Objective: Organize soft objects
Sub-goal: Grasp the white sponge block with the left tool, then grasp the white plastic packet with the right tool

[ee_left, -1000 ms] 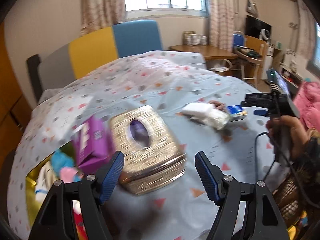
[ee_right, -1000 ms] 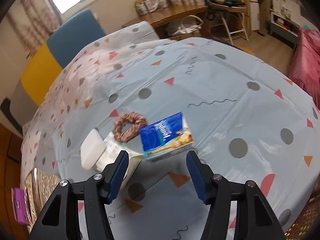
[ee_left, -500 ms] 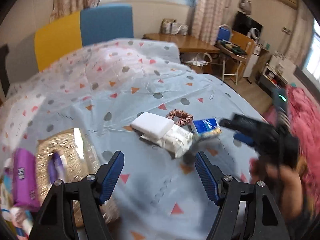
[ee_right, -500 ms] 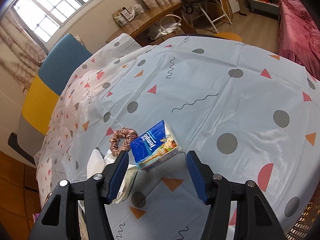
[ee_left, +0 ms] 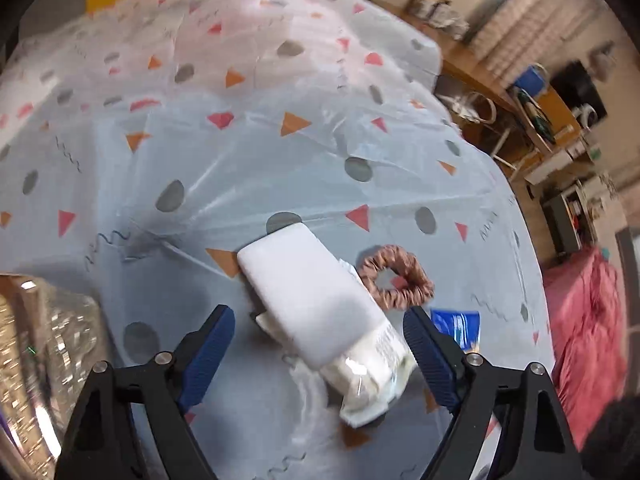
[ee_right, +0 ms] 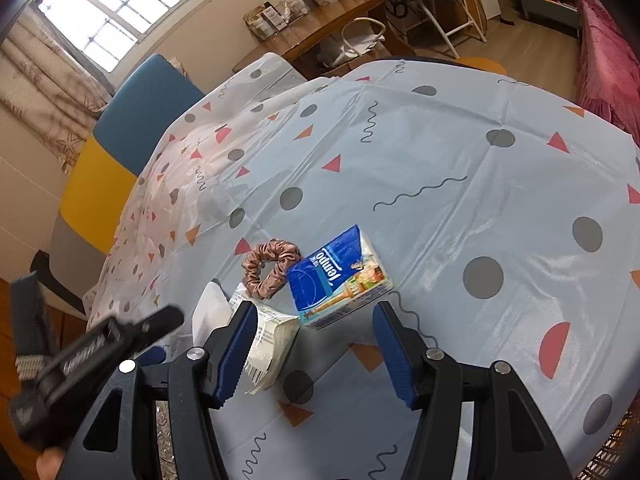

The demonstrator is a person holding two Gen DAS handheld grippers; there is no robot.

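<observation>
Table (ee_right: pixel 500 184) under a pale blue cloth (ee_left: pixel 248 168) with grey dots, red and orange triangles, squiggles; it fills both views. Yellow-and-blue chair (ee_right: pixel 120 136) at the far edge, window (ee_right: pixel 120 8) behind it. Pink bedding (ee_left: pixel 588 320) off the table's right side. Glittery gold box (ee_left: pixel 36 364) at the left edge of the left wrist view, blurred. Soft items cluster near the table's middle: white pad (ee_left: pixel 308 296) lying tilted on top of a clear-wrapped tissue pack (ee_left: pixel 372 372); in the right view that pack (ee_right: pixel 268 344) sits partly behind the left finger. Blue Tempo tissue pack (ee_right: pixel 340 276) lies flat just right of it, only a corner seen from the left wrist (ee_left: pixel 456 326). Brown scrunchie (ee_right: pixel 270 266) touches the blue pack's far-left corner and sits just beyond the wrapped pack, also visible at (ee_left: pixel 396 276). Left gripper (ee_left: pixel 320 348) hangs over the pad and wrapped pack, jaws opening, both items between the fingers, pads not pressing them. Right gripper (ee_right: pixel 312 354) is released, fingers parted just short of the blue pack, nothing held. Left gripper's black body (ee_right: pixel 92 356) shows blurred at lower left of the right view.
</observation>
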